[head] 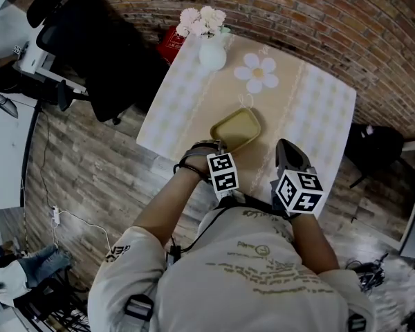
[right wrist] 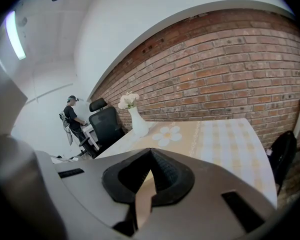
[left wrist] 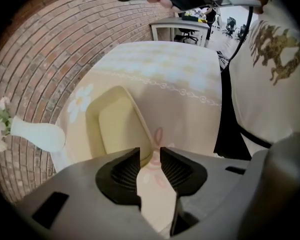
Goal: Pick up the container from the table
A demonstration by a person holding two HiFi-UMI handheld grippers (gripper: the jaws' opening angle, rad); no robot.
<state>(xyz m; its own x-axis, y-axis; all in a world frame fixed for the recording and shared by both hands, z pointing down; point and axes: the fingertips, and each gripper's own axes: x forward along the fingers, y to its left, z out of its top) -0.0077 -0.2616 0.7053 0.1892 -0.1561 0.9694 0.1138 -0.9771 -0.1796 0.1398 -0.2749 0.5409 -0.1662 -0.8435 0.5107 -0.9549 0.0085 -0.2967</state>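
Observation:
A shallow yellow-green container lies on the table near its front edge. My left gripper points steeply down at the container's near left corner. In the left gripper view the container fills the middle. Its near rim runs down to the gap of my left gripper, whose jaws stand open with neither pad pressing on it. My right gripper hovers to the right of the container, apart from it. In the right gripper view my right gripper has its tips together and nothing between them.
A white vase of flowers and a daisy-shaped mat lie at the table's far side. A black office chair stands left of the table and a black bag lies on the floor at the right. Behind is a brick wall.

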